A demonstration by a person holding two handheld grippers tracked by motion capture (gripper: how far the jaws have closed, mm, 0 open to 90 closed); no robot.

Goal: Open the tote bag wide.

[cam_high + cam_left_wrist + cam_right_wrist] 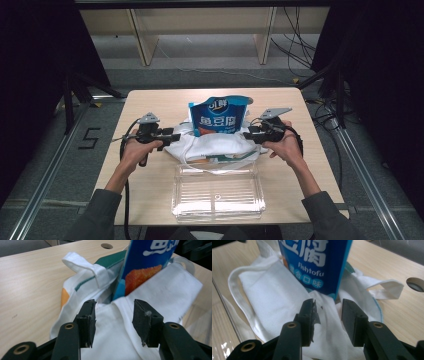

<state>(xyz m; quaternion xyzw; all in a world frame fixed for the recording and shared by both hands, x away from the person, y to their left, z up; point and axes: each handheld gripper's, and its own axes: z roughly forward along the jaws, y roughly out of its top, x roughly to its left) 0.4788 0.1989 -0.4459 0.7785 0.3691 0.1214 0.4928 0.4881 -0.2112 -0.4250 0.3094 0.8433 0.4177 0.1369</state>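
The lower part of the blue fish tofu snack bag (pixel 218 116) is hidden inside a white cloth tote bag (pixel 212 145), which lies on the wooden counter (pixel 150 175) at its middle; the snack bag stands upright out of the tote's mouth. Its top is cut off in both gripper views (only the word "Fishtofu" and some white characters can be read). The left hand-held gripper (pixel 113 315) has its jaws parted, with the white cloth of the tote's opening edge between them; whether the pads press the cloth I cannot tell. The right hand-held gripper (pixel 328 315) is the same at the other side, jaws apart around a fold of cloth, just below the snack bag. A clear plastic container (pixel 218 192) stands near the tote, on the person's side, touching the tote's edge.
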